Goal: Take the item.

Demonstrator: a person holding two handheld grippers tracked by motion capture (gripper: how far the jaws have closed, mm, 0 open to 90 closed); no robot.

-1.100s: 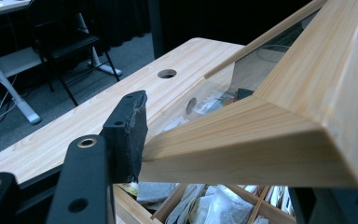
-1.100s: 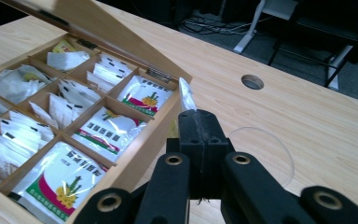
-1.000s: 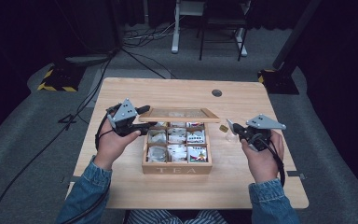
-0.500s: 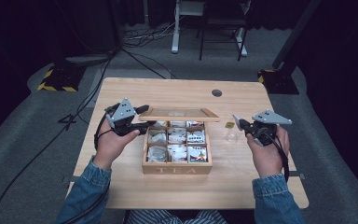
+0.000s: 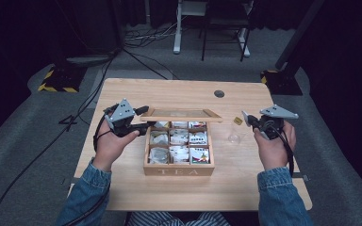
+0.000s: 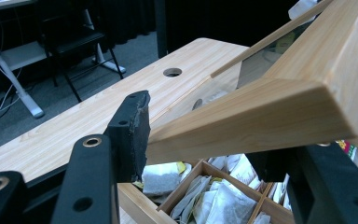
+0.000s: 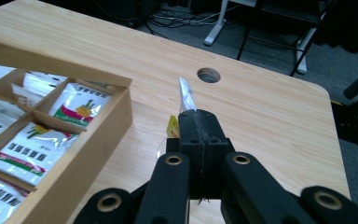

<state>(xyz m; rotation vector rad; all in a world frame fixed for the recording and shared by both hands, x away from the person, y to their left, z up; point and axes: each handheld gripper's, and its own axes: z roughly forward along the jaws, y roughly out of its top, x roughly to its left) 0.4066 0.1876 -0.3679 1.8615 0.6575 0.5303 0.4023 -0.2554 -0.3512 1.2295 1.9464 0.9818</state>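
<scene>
Left gripper (image 5: 143, 118) clamped on raised wooden glass-paned lid (image 6: 279, 107) of wooden tea box (image 5: 179, 169), jaws just closing. Right gripper (image 7: 200, 123) pinches clear tea-bag wrapper (image 7: 185, 95); high view adds small clear cup (image 5: 234, 137) below.

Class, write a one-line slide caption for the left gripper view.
Left gripper clamps the raised wooden lid above the tea box.

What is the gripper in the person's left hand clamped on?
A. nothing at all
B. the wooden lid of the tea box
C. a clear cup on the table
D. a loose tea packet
B: in the left gripper view the left gripper has its black jaws pressed on the edge of the raised wooden lid, above the tea box.
</scene>
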